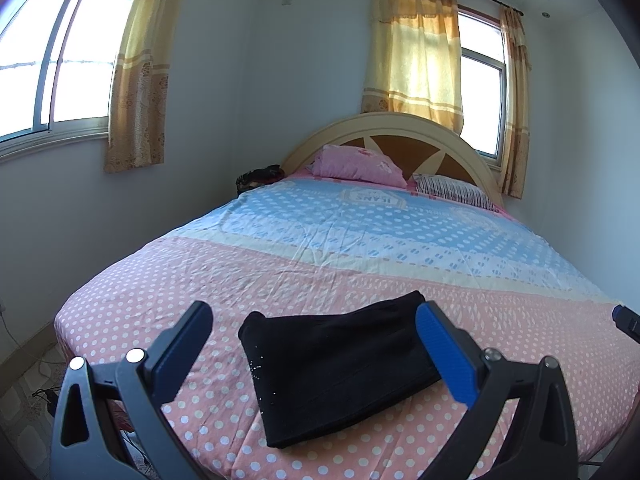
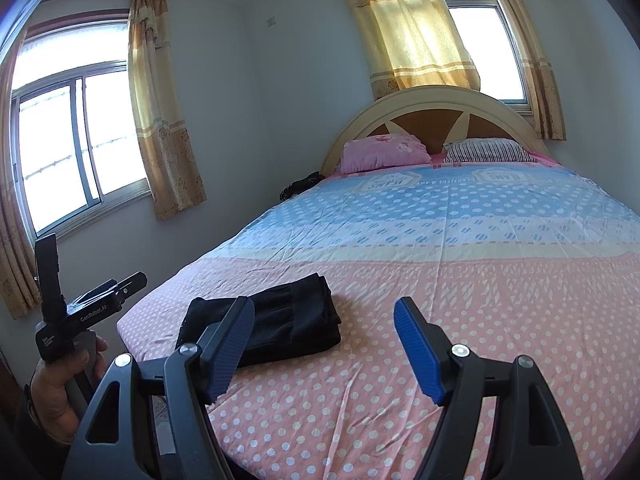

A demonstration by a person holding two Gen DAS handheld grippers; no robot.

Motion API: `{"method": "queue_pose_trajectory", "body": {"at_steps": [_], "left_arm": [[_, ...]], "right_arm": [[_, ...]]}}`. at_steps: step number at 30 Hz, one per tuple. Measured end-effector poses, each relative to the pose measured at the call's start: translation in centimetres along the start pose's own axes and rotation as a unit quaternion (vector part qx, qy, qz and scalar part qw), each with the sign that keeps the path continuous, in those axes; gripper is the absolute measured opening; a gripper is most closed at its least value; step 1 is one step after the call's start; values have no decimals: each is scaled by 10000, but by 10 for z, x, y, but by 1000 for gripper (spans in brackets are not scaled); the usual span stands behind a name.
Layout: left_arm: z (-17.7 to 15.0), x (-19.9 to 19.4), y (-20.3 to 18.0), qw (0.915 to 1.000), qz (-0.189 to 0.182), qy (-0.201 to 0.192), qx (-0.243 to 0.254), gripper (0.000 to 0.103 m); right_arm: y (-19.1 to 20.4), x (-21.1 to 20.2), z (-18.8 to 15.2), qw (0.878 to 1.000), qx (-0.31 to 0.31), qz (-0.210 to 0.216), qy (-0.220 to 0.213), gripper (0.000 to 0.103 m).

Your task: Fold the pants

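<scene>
While daylight is coming through two windows, a wide bed point(image 1: 360, 248) is filling most of both views, its dotted sheet running pink near the cameras and blue toward the arched headboard point(image 1: 400, 128). Yellow curtains point(image 1: 412, 48) are hanging at both windows, and a pink pillow point(image 1: 356, 164) and a striped pillow point(image 1: 452, 190) are lying against the headboard, side by side.

On the pink part of the sheet, near the foot edge, the black pants point(image 1: 336, 364) are lying folded into a compact, roughly rectangular bundle, flat on the bed and held by nothing.

Hovering short of the bundle, the left gripper point(image 1: 316, 344) is standing with its jaws wide apart; the pants are showing between its blue pads but beyond them, untouched. In the right wrist view the person's left hand point(image 2: 60, 392) is gripping that tool's handle off the bed's left side.

Over bare sheet to the right of the bundle, the right gripper point(image 2: 324, 344) is also standing with its jaws spread, nothing between them; its left finger point(image 2: 228, 348) is crossing in front of the pants' near edge.
</scene>
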State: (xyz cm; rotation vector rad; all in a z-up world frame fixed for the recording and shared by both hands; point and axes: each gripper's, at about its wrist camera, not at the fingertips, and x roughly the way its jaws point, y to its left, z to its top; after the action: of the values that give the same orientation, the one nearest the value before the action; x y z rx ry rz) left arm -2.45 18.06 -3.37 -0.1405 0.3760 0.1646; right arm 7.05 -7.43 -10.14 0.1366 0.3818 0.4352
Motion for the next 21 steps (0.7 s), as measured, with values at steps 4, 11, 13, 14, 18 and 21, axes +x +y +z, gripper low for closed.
{"method": "queue_pose_trajectory", "body": {"at_steps": [4,11,13,14,18,21], "left_arm": [[-1,3,-2,9997,168,61,143,103],[0,4,-6,9992,270,68,279,103],[1,5,-8,9988,366,89,323,103],[0,6,-8,9984,438,78,350,103],[0,6,-7,9979,540,76,335,103],[0,9,-5,9981,525,128,295,103]], "right_arm": [[0,0,0,10000,-1,-7,0,74],[0,2,-4,10000,17,-48,51,74],[-1,4,-5,10000,21,-60,69,74],[-1,4,-5,9999,24,-62,76,74],[1,7,-7,9999,25,-66,126,74],[1,10,-9,9998,13,-66,182,74]]}}
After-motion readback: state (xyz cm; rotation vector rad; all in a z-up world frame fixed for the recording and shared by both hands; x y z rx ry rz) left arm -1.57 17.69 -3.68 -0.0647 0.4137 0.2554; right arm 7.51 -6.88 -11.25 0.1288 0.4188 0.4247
